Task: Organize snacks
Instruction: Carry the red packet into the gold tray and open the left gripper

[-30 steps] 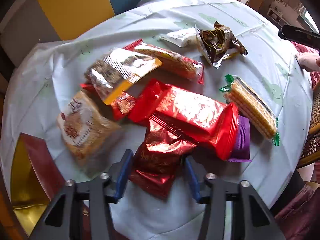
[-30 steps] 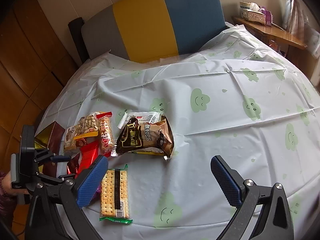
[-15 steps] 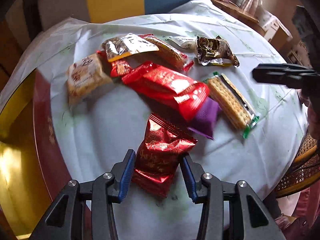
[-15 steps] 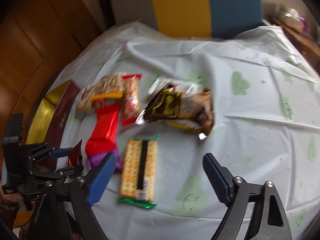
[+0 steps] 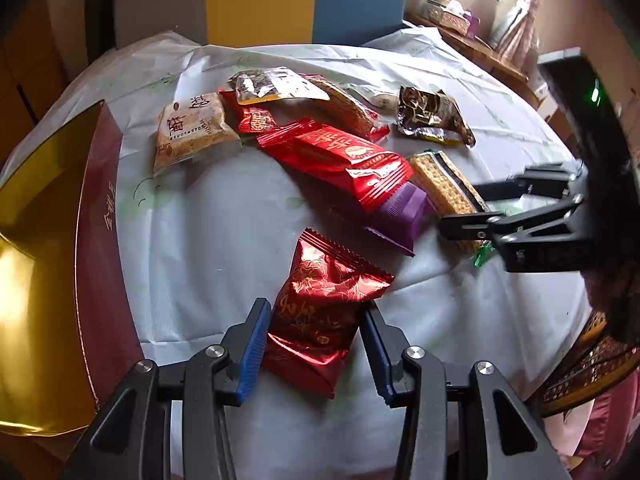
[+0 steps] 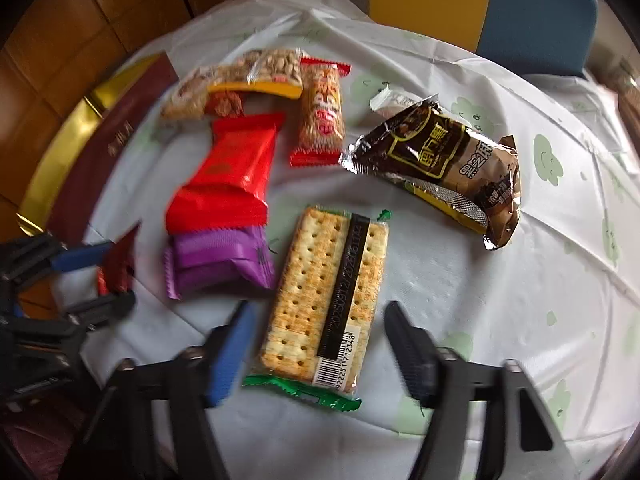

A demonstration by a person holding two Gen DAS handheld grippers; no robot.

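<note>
Left gripper [image 5: 316, 344] clamps the dark red foil packet [image 5: 320, 312] at near table edge. Right gripper [image 6: 320, 354], jaws just closing, straddles the cracker pack [image 6: 324, 300] right of the purple packet [image 6: 220, 264], untouched. Crackers brittle (slick film): grip the long edges lightly.

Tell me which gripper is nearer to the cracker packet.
Right. The right gripper straddles the near end of the cracker packet, jaws closing, pads not yet touching. The left gripper is off to the side, clamped on the dark red packet.
</note>
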